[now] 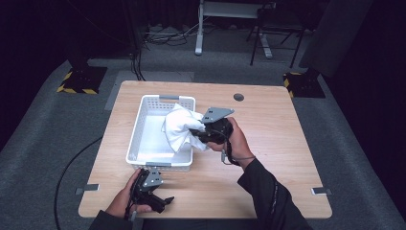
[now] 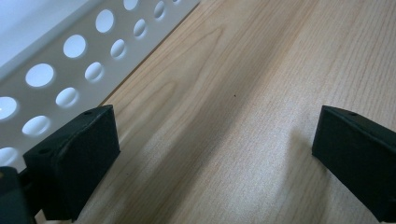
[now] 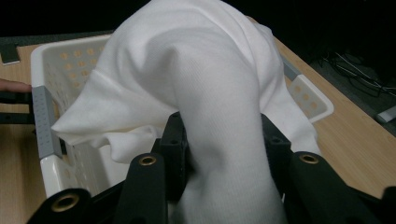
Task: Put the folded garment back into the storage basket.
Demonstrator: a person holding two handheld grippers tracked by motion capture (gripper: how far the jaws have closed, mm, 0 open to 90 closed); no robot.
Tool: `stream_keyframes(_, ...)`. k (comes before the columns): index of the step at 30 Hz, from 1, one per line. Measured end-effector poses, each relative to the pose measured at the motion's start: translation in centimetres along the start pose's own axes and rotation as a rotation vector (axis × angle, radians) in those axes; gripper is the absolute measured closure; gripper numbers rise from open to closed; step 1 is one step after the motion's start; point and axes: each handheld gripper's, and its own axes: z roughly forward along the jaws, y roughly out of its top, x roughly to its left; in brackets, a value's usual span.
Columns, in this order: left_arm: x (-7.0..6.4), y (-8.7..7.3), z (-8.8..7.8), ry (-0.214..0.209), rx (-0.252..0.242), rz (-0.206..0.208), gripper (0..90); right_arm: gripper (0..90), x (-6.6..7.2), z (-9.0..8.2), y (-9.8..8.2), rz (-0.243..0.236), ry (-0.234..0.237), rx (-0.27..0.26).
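white cloth (image 1: 181, 125) hangs bunched from the right claw (image 1: 195, 131), which is clenched on it; in the right gripper view the fabric (image 3: 196, 93) runs down between the two black jaws and drapes out to either side of them. the cloth is held over the right rim of a white perforated basket (image 1: 143, 122), partly above the basket's inside and partly spilling over that rim toward the wood. the basket (image 3: 51, 70) has round holes in its walls and a grey grip on each short end; its floor looks bare where it can be seen.

the basket sits on a light wooden surface (image 1: 273, 139), left of the middle. the right hand (image 1: 235, 139) wraps the gripper's body just right of the basket, with a dark sleeve behind it and a grey three-cornered plate on top of the gripper.

near the front edge of the surface, just below the basket's near end, the left hand (image 1: 125, 197) holds the left claw (image 1: 167, 200) low over the wood. in the left gripper view its jaws stand wide apart, released, with bare wood grain (image 2: 224, 116) between them and the holed basket wall (image 2: 70, 51) close at one side.

a round dark grommet (image 1: 238, 97) sits near the far edge of the surface. grey carpet surrounds it, with black and yellow striped bases (image 1: 80, 79) at the far corners.
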Motion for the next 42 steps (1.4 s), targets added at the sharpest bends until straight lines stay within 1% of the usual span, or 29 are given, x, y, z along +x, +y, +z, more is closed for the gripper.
stream_keyframes(7, 0.0, 0.0, 0.0, -0.001, 0.000, 0.000, 0.6, 62.9, 0.1, 1.3, 0.7, 0.003, 0.000, 0.007)
stream_keyframes(10, 0.0, 0.0, 0.0, -0.001, 0.001, 0.000, 0.6, 62.9, 0.1, 1.9, 1.1, 0.013, -0.004, 0.006)
stream_keyframes(17, 0.0, 0.0, 0.0, -0.002, 0.001, 0.000, 0.6, 62.9, 0.5, 2.9, 1.5, 0.018, 0.004, 0.013)
stream_keyframes(22, 0.0, 0.0, 0.0, -0.001, 0.001, 0.000, 0.6, 62.9, 0.7, 3.5, 1.7, 0.013, 0.009, 0.023)
stream_keyframes(26, 0.0, 0.0, 0.0, -0.002, 0.001, 0.000, 0.6, 63.0, 0.9, 3.8, 1.9, 0.017, 0.011, 0.020)
stream_keyframes(32, 0.0, 0.0, 0.0, -0.002, 0.001, 0.000, 0.6, 62.9, 1.3, 4.5, 2.2, 0.019, 0.014, 0.033)
stream_keyframes(39, 0.0, 0.0, 0.0, -0.001, 0.000, 0.000, 0.6, 63.0, 1.8, 5.4, 2.3, 0.020, 0.013, 0.049)
stream_keyframes(42, 0.0, 0.0, 0.0, -0.001, 0.000, 0.000, 0.6, 62.9, 2.1, 5.7, 2.4, 0.016, 0.005, 0.060)
